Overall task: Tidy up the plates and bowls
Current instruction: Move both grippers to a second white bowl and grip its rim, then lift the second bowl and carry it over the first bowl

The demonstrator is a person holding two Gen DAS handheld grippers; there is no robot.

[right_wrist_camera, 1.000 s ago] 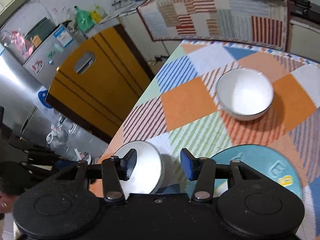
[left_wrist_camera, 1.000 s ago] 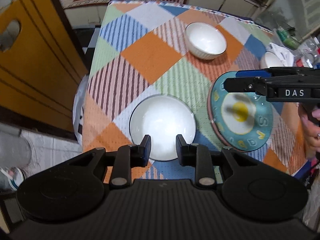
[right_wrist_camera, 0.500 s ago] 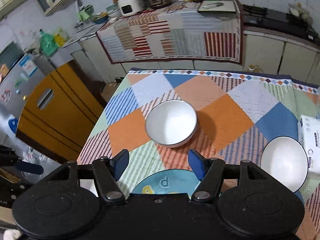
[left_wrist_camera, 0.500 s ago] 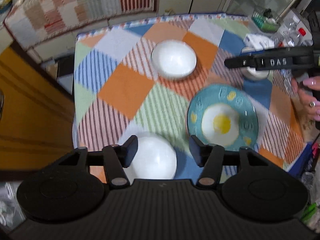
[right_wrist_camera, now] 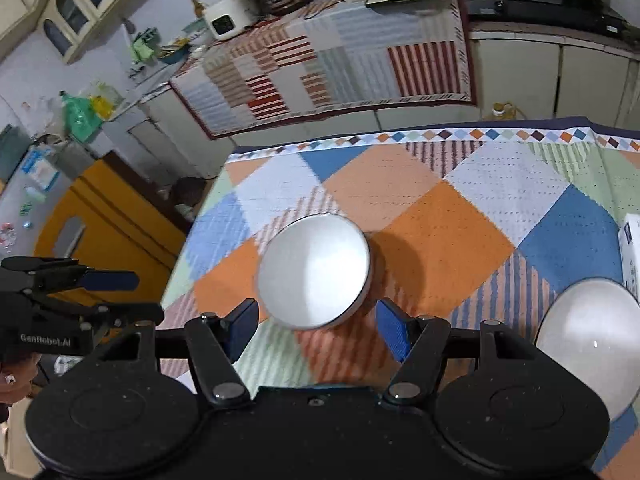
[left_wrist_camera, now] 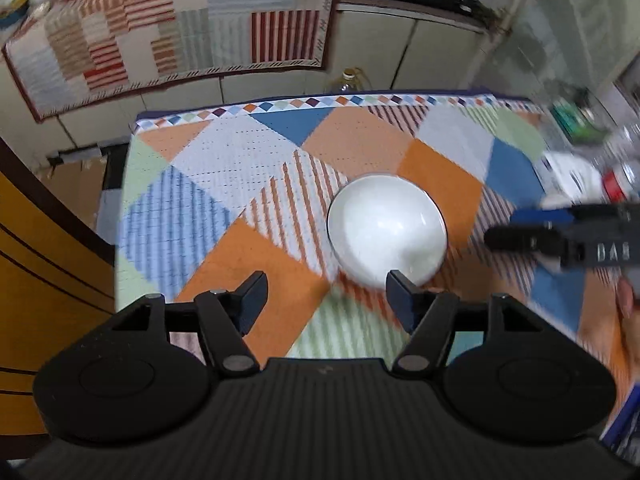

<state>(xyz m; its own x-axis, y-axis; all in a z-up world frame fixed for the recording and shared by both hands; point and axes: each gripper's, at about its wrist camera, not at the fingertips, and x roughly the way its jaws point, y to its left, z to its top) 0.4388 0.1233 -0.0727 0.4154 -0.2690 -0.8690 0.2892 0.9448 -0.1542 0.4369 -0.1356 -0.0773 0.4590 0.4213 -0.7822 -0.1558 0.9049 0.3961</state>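
Approaching the middle white bowl (left_wrist_camera: 386,232) with both tools; nothing is gripped yet. Left gripper (left_wrist_camera: 326,296): jaws apart and opening wider, only cloth between them; the bowl's near rim sits just beyond the right fingertip, and whether it touches I cannot tell. Right gripper (right_wrist_camera: 318,326): jaws apart, empty, with the same bowl just past the tips and roughly centred between them in its own view. The bowl stands upright on the patchwork tablecloth (left_wrist_camera: 224,184), about mid-table. A second white bowl (right_wrist_camera: 588,320) rests at the near right of the table, close beside a white box (right_wrist_camera: 632,252) at the right edge. No plate is identifiable in either view.

Step in hand, by my reading: reach phase of gathering the bowls together, probably for stacking.

Next move calls for one tool only to commit. It should straddle the rim, one finger inside and one outside, and close firmly, since glazed ware looks slippery. The other tool should keep clear.

Risk: both jaws converge on one bowl.
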